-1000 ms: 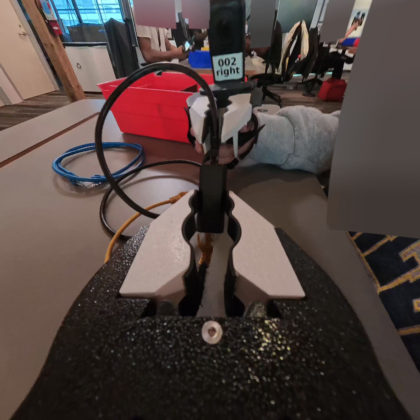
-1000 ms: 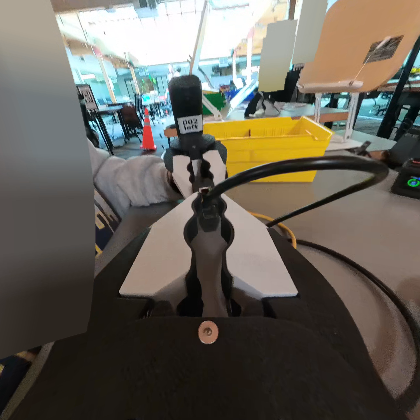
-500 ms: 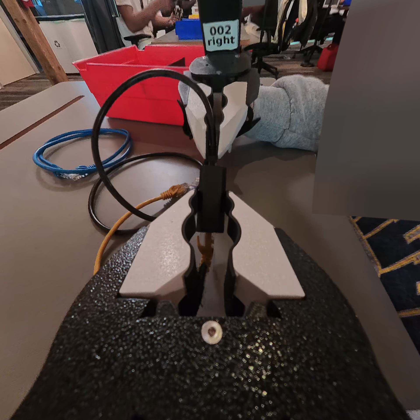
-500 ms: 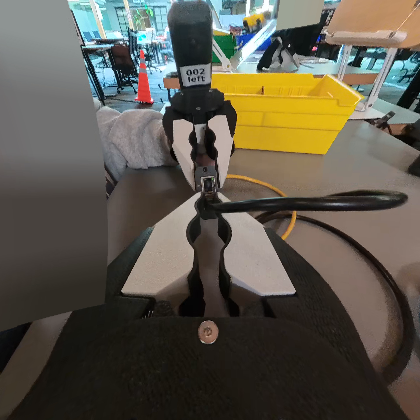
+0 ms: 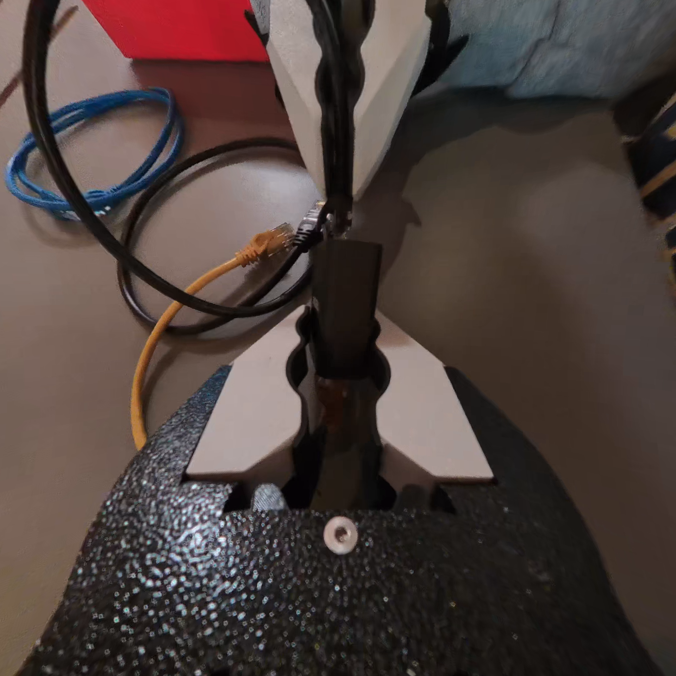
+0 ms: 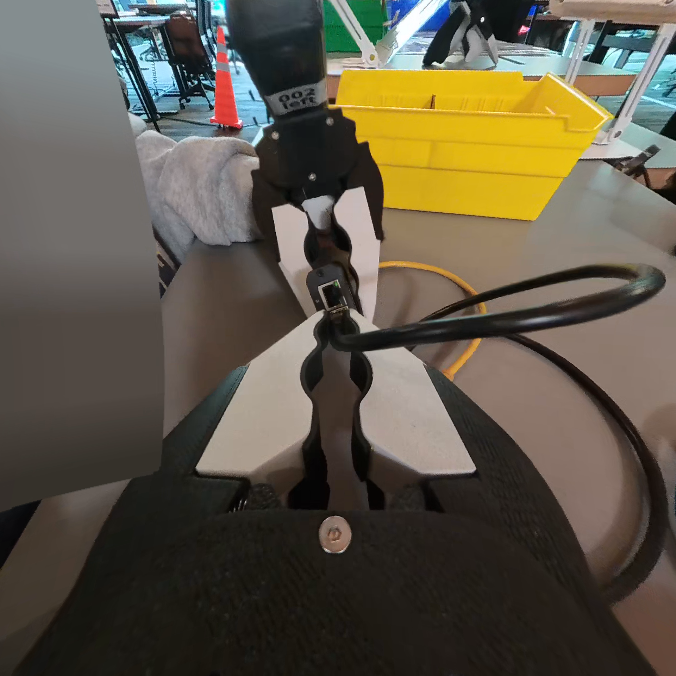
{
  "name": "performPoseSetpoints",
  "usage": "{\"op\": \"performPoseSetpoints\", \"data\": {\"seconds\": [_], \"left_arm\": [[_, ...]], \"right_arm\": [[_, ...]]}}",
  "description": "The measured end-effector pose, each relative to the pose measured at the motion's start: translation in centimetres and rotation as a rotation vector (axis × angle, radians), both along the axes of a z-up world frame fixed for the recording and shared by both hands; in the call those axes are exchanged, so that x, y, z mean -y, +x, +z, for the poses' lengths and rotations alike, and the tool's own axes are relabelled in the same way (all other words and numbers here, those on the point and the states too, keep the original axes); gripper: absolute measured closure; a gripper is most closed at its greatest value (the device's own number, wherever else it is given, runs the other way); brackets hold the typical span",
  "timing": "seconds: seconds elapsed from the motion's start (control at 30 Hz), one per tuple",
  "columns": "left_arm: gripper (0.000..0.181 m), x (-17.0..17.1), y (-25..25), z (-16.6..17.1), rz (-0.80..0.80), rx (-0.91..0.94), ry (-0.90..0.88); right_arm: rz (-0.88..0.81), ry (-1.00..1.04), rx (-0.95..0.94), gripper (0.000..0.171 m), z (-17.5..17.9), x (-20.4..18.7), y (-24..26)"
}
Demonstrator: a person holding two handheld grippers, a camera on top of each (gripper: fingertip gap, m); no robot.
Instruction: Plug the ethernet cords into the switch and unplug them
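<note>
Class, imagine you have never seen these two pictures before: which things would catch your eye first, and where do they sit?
First, the two grippers nose to nose at centre: the left gripper clamps a small black switch, and the right gripper pinches the black ethernet cord by its plug just below the switch's open port. Next come the colours: a yellow bin behind, and a blue cord coiled beside a loose orange cord on the table.

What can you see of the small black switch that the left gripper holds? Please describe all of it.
The switch is a small black box, apparently plastic, held between the fingers of the left gripper above the table. Its end face has one open port beside a green light. The plug of the black cable, gripped by the right gripper, sits just below that port, not yet inserted. An orange cord seems to enter its rear.
</note>
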State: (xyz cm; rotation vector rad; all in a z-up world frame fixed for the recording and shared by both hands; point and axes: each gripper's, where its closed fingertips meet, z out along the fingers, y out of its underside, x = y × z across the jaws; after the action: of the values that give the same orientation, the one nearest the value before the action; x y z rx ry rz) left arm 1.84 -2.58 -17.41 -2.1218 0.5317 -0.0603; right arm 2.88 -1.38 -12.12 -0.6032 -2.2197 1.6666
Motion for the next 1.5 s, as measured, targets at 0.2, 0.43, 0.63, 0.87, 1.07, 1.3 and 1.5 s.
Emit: {"op": "performPoseSetpoints", "data": {"seconds": [0.2, 0.43, 0.63, 0.87, 1.07, 1.3, 1.5], "left_arm": [[0.159, 0.2, 0.1, 0.2, -0.021, -0.031, 0.014], [0.159, 0.2, 0.2, 0.2, -0.030, 0.011, 0.016], [0.159, 0.2, 0.2, 0.2, -0.029, 0.024, 0.013], [0.159, 0.2, 0.2, 0.2, -0.028, 0.036, 0.007], [0.159, 0.2, 0.2, 0.2, -0.027, 0.044, 0.003], [0.159, 0.3, 0.3, 0.2, -0.037, 0.033, 0.010], [0.159, -0.1, -1.3, 2.5, 0.023, -0.076, 0.183]], "right_arm": [[0.008, -0.002, -0.008, 0.165, 0.0, 0.2, 0.0], [0.000, -0.031, 0.032, 0.165, 0.0, 0.3, -0.2], [0.001, -0.040, 0.048, 0.165, -0.1, 0.3, -0.3], [-0.007, -0.032, 0.048, 0.165, -0.2, 0.3, -0.4], [-0.010, -0.028, 0.051, 0.165, -0.3, 0.3, -0.5], [-0.004, -0.030, 0.035, 0.165, -0.1, 0.4, -0.2], [-0.068, -0.022, -0.060, 0.130, 1.3, -0.9, -0.5]]}}
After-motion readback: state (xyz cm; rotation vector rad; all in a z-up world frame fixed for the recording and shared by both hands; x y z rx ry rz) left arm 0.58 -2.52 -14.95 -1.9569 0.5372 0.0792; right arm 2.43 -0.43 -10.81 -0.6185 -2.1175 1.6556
